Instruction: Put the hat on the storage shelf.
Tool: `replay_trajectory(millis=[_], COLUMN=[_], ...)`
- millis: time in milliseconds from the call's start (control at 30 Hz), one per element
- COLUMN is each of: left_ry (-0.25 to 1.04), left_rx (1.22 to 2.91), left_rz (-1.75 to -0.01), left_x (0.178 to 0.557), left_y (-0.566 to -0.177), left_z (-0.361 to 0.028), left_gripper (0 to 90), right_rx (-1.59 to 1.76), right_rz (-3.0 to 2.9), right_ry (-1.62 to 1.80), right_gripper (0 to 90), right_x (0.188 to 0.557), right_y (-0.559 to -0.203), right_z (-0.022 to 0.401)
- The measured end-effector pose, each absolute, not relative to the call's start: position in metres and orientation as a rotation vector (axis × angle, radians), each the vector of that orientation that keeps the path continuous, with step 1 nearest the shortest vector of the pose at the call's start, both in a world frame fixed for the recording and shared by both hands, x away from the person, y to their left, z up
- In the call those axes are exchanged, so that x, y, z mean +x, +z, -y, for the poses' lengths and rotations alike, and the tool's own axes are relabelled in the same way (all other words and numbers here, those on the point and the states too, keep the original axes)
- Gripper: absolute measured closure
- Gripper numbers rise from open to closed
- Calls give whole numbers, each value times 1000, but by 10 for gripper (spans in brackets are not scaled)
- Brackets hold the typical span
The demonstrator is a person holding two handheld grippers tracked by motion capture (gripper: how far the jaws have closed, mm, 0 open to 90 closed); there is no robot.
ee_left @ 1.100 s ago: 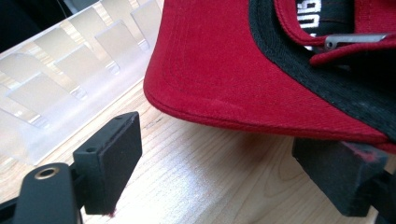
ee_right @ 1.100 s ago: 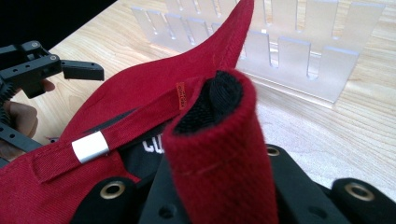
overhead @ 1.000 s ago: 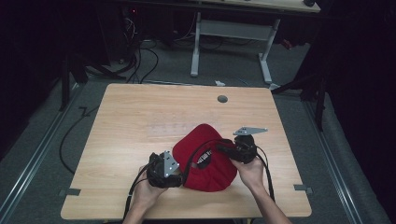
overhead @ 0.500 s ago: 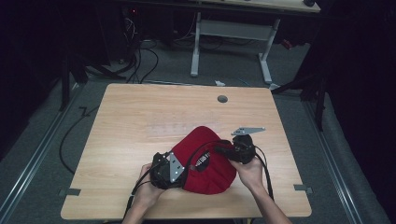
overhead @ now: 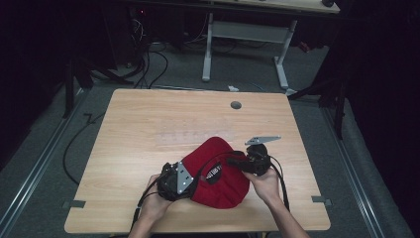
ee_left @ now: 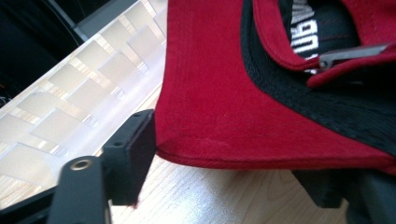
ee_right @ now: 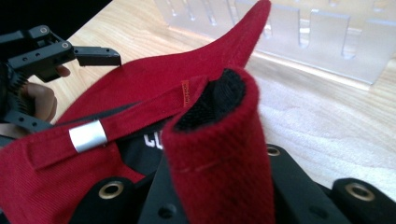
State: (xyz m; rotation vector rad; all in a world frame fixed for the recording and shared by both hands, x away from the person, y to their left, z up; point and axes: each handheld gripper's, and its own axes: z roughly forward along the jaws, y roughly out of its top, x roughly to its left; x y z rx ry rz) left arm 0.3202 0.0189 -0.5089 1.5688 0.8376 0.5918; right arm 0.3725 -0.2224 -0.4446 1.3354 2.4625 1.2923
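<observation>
Cap: one red cap (overhead: 218, 173) lies at your table's (overhead: 148, 129) near edge.
Tongs: two; your right tongs (overhead: 236, 161) clench its strap; your left tongs (overhead: 190, 179), just closing, straddle its brim, pads not pressing.
Right gripper view: silver strap buckle (ee_right: 88, 136).

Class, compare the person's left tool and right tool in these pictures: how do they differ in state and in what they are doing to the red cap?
The right tool is shut on the red cap, pinching its rear band, while the left tool stands open with the cap's edge between its jaws; those jaws have just been closing. The right tool sits at the cap's right side, the left tool at its left. Both are hand-held, black, and work on the same cap.
</observation>
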Motion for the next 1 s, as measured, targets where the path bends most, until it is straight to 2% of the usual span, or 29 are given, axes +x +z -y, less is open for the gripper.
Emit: replay_trajectory(millis=[33, 67, 367, 500, 567, 800, 1000], left_ry=[592, 571, 508, 461, 409, 413, 420], left_rx=[1569, 1569, 1608, 1594, 1599, 1662, 1732], left_rz=[-838, -838, -841, -843, -837, -797, -754], left_x=[320, 321, 319, 319, 317, 309, 303], left_y=[-509, -507, -506, -501, -496, -493, -493], left_z=[-19, -21, -27, -30, -32, -32, -28], left_gripper=[408, 428, 485, 591, 675, 747, 823], right_rx=[1335, 1348, 1334, 1326, 1319, 1314, 1350], right_rz=[-2485, -2524, -2547, -2541, -2533, -2506, -2381], right_ry=[1312, 1374, 1360, 1397, 1435, 1458, 1551], right_gripper=[838, 837, 832, 818, 772, 701, 557], right_x=[374, 375, 374, 375, 377, 378, 381], right_y=[-446, -448, -450, -450, -452, -452, -445], right_z=[223, 222, 213, 215, 215, 215, 228])
